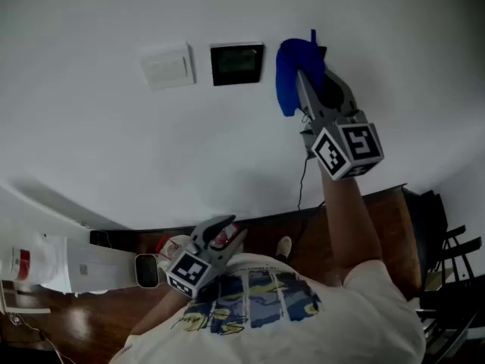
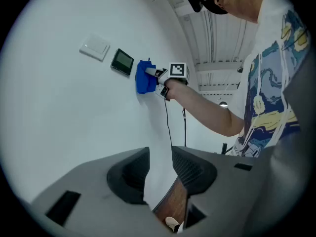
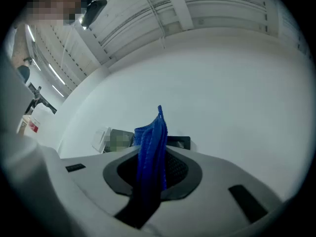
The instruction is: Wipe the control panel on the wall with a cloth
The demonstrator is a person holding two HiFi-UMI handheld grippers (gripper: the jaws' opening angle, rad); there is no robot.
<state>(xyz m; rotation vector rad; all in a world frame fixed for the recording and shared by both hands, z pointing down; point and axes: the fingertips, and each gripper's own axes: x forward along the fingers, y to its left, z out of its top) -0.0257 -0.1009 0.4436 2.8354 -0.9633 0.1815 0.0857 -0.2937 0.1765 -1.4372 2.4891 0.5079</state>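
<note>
The control panel [image 1: 236, 64] is a small dark square on the white wall, with a white switch plate [image 1: 168, 67] to its left. My right gripper [image 1: 303, 78] is raised to the wall and shut on a blue cloth [image 1: 290, 70], which lies against the wall just right of the panel. In the right gripper view the cloth [image 3: 152, 147] stands up between the jaws, and the panel [image 3: 121, 139] shows partly behind it. The left gripper view shows the panel [image 2: 122, 61] and the cloth [image 2: 144, 76] from below. My left gripper [image 1: 221, 230] hangs low by my chest, open and empty.
A thin black cable [image 1: 301, 184] hangs down the wall below my right gripper. Along the wall's foot runs a wooden floor [image 1: 386, 226]. A white appliance [image 1: 53, 264] stands at the lower left and black chairs [image 1: 447, 256] at the right.
</note>
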